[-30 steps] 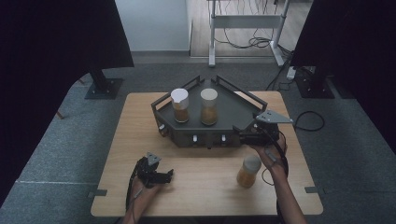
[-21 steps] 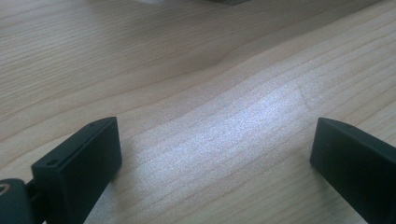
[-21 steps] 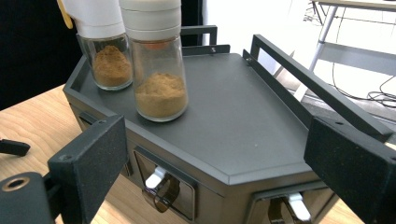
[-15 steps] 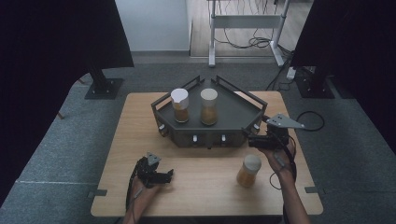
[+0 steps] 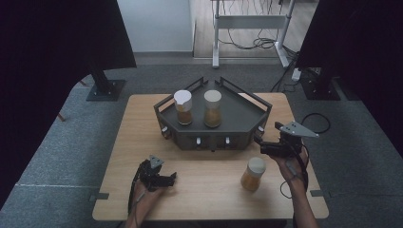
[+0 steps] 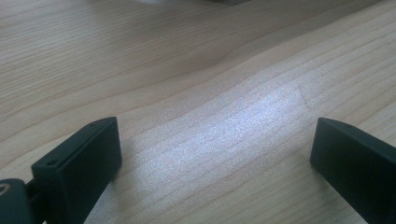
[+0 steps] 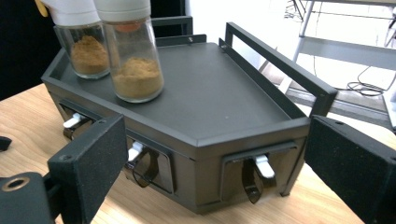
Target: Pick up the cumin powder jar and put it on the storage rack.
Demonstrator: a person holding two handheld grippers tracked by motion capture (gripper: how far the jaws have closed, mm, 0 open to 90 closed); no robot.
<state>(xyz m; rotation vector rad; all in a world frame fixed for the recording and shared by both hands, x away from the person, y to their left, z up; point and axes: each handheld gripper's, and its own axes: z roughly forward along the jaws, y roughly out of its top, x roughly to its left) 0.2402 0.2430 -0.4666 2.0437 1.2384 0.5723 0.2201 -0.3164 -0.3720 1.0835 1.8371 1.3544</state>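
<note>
In the right gripper view the two spice jars [image 7: 137, 60] on the black rack [image 7: 224, 93] lose their lids past the top edge, and the farther jar [image 7: 84, 46] is partly covered by the nearer one. The rack's left end is cut off, and the right tongs [image 7: 215, 177] hide part of its front. In the high view the rack's small front levers [image 5: 211, 141] are too small to read. The left gripper view runs blurred across the far surface [image 6: 187, 28].
</note>
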